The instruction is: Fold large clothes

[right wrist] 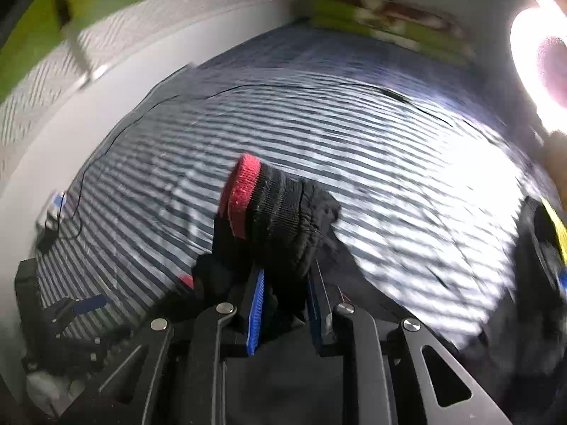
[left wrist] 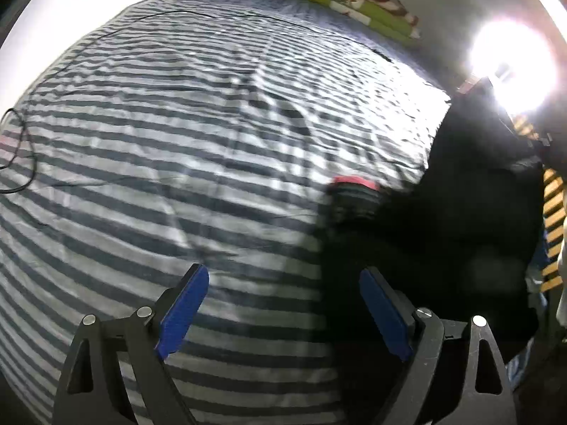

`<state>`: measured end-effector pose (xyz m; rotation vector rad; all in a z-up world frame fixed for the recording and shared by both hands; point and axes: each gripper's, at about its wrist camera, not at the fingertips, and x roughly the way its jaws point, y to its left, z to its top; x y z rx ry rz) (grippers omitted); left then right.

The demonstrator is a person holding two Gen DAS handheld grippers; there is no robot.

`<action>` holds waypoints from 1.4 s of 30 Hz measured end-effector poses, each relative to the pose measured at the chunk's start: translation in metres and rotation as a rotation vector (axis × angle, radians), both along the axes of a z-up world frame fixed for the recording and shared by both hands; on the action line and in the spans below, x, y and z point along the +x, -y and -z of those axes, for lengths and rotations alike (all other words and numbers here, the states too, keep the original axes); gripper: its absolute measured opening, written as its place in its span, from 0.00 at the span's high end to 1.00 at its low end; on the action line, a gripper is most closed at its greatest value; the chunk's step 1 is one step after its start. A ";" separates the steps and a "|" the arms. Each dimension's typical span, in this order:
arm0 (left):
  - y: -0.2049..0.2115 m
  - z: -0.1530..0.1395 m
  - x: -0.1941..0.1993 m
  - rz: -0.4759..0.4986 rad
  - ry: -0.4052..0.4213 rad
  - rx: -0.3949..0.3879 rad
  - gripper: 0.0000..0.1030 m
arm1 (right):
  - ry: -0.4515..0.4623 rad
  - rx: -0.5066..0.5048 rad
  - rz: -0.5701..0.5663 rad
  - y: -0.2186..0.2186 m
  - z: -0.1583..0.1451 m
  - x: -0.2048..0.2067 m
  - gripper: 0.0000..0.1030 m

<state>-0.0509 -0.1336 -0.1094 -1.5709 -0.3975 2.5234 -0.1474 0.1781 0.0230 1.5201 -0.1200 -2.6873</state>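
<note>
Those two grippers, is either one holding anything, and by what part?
The right gripper pinches the black garment just behind its red-edged cuff. The left gripper is open, holding nothing.

We see the striped bedsheet [left wrist: 177, 148] lying broad and bare ahead of us, crossed only by a thin black cable [left wrist: 219, 16] near its far edge, while the black garment [left wrist: 460, 212] crowds the right side.

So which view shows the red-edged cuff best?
The right wrist view: the cuff is sharp and central, just above the right gripper, whose fingers pinch the black garment. The left wrist view shows it only blurred.
</note>
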 end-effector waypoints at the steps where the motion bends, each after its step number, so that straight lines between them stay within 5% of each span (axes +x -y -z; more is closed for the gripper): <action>1: -0.005 0.001 -0.002 0.003 0.004 -0.005 0.08 | -0.005 -0.008 0.036 -0.019 -0.002 0.013 0.81; 8: -0.032 0.027 -0.024 -0.028 0.081 -0.011 0.07 | 0.036 -0.018 0.156 -0.093 0.010 0.065 0.81; 11: -0.052 0.029 -0.033 -0.019 0.047 -0.045 0.07 | 0.050 -0.019 0.168 -0.099 0.018 0.069 0.81; 14: -0.074 0.024 -0.030 0.032 0.013 -0.082 0.44 | 0.046 -0.017 0.165 -0.098 0.021 0.071 0.81; 15: -0.077 0.021 -0.029 0.046 0.010 -0.059 0.66 | 0.045 -0.016 0.163 -0.098 0.021 0.071 0.81; 19: -0.082 0.000 -0.017 0.039 -0.054 -0.097 0.87 | 0.025 0.000 0.174 -0.093 0.015 0.063 0.81; 26: -0.022 -0.077 0.031 -0.062 -0.253 -0.125 0.93 | -0.085 0.002 0.137 -0.052 -0.023 0.019 0.81; 31: 0.054 -0.098 0.049 -0.239 -0.310 -0.146 1.00 | -0.174 -0.010 0.032 0.018 -0.051 -0.031 0.82; 36: 0.110 -0.080 0.048 -0.297 -0.229 -0.093 1.00 | -0.190 -0.007 -0.071 0.096 -0.055 -0.075 0.82; 39: 0.107 -0.051 0.034 -0.252 -0.144 -0.056 0.97 | -0.181 -0.002 -0.124 0.123 -0.049 -0.078 0.82; 41: 0.090 -0.032 0.022 -0.215 -0.097 -0.034 0.84 | -0.179 0.028 -0.131 0.126 -0.045 -0.073 0.82; 42: 0.081 -0.024 0.017 -0.199 -0.078 -0.019 0.68 | -0.175 0.036 -0.122 0.123 -0.042 -0.071 0.82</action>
